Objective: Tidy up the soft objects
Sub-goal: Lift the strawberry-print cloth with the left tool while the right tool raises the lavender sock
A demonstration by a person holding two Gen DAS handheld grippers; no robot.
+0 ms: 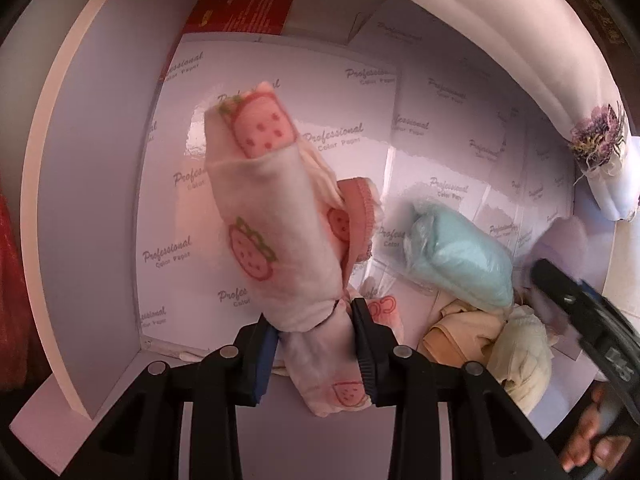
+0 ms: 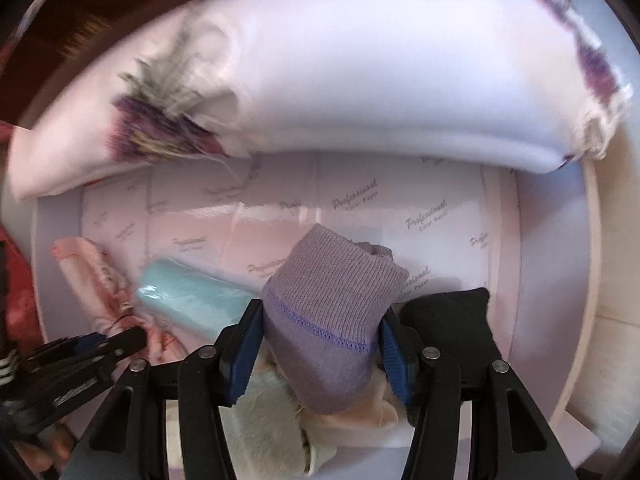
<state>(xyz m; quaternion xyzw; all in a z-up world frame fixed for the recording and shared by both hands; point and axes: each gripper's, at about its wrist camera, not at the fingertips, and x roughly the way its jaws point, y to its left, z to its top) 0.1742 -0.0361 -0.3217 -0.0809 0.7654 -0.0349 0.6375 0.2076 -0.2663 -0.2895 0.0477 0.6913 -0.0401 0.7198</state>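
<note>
In the left view, the left gripper (image 1: 316, 344) squeezes a rolled strawberry cloth (image 1: 264, 216) and holds it up over the box floor (image 1: 440, 152), with a blue roll (image 1: 456, 256) and a cream cloth (image 1: 516, 352) lying to its right. In the right view, the right gripper (image 2: 320, 344) pinches a purple sock (image 2: 332, 312) over the same box, with the blue roll (image 2: 192, 300) to its left, a black sock (image 2: 452, 320) just to its right, and a white flowered cloth (image 2: 360, 72) draped along the far rim.

My left gripper (image 1: 316, 344) clamps a strawberry-print roll (image 1: 260, 216); my right gripper (image 2: 320, 340) clamps a lilac knit roll (image 2: 332, 312). A teal roll (image 1: 456, 256) lies between.
</note>
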